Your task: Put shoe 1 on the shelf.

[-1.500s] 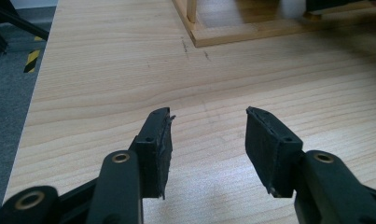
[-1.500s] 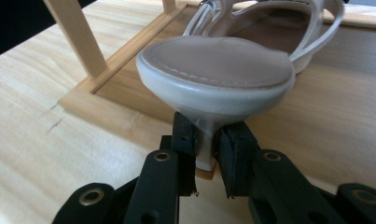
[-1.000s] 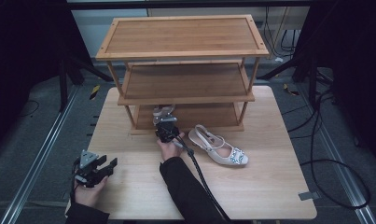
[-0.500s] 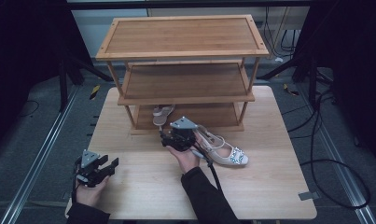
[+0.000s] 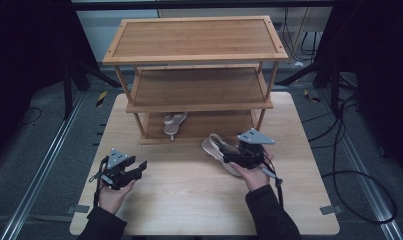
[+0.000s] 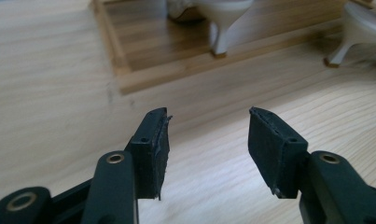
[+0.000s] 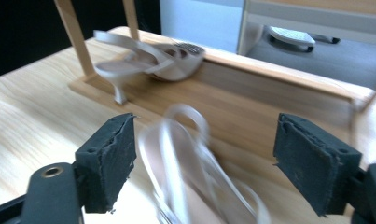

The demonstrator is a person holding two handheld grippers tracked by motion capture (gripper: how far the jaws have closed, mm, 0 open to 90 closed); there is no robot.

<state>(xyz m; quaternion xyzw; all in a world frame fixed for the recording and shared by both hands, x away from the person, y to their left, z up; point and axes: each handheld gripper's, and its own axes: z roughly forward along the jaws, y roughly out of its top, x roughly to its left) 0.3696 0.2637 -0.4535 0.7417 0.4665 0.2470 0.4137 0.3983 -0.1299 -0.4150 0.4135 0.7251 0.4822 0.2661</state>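
Beige slingback heel (image 5: 220, 151) lies on wooden table (image 5: 189, 200) before shelf rack (image 5: 194, 90), between my right gripper (image 7: 202, 163) jaws, just opened, not pressing. Second heel (image 5: 173, 124) on bottom shelf. My left gripper (image 6: 206, 149) parted, empty.

matt wooden rack (image 5: 196, 40), smooth pale table (image 5: 189, 200), glossy strappy shoe (image 7: 199, 186)

A pale wooden table (image 5: 189, 200) stands on grey floor (image 5: 34, 165) — dark all around. A metal rail (image 5: 41, 170) runs along its left side, black cables (image 5: 349, 165) loop at the right, and a light panel (image 5: 109, 30) sits behind.
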